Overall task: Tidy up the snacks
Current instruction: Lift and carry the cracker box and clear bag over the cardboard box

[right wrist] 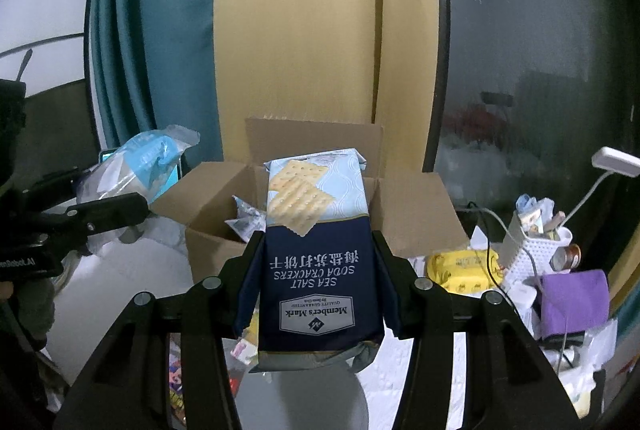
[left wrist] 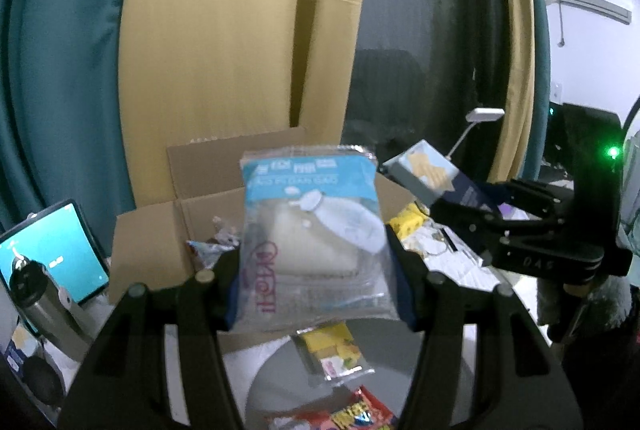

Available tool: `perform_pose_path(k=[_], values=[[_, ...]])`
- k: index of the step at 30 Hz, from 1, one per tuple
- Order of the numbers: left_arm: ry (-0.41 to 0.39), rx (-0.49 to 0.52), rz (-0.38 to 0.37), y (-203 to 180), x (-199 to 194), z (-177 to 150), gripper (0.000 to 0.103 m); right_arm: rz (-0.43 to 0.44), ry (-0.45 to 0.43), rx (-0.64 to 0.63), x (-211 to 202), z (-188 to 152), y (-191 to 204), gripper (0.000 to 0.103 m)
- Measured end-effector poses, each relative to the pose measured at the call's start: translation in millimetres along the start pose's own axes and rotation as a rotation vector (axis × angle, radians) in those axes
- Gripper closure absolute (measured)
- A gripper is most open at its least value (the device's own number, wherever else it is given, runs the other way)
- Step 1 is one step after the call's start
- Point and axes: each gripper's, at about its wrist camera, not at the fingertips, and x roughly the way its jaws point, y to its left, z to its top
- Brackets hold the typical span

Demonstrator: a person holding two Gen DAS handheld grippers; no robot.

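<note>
Snacks clamped aloft for boxing: left gripper [left wrist: 316, 262] pinching clear bread packet [left wrist: 312, 230], right gripper [right wrist: 318, 278] squeezing cracker pack [right wrist: 320, 258], above cardboard box [right wrist: 416, 213].

A white table [right wrist: 400, 382] bears an open cardboard box [right wrist: 416, 213], a yellow packet [right wrist: 460, 270] and a perforated white holder [right wrist: 532, 254].

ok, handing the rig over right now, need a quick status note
Left gripper: shut on clear blue-topped snack bag, lifted off the table.
Right gripper: shut on soda cracker pack, also lifted.
Cardboard box sits open just ahead, some wrapped snacks already inside.
Left: drop both in the box, then the yellow packet and red packet on the table.
</note>
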Motion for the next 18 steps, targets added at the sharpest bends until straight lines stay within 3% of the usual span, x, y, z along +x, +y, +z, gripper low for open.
perform_pose_path(k=[18], values=[[-0.021, -0.016, 0.031, 41, 54, 28, 0.044, 0.014, 0.007, -0.015, 65, 34, -11, 0.050]])
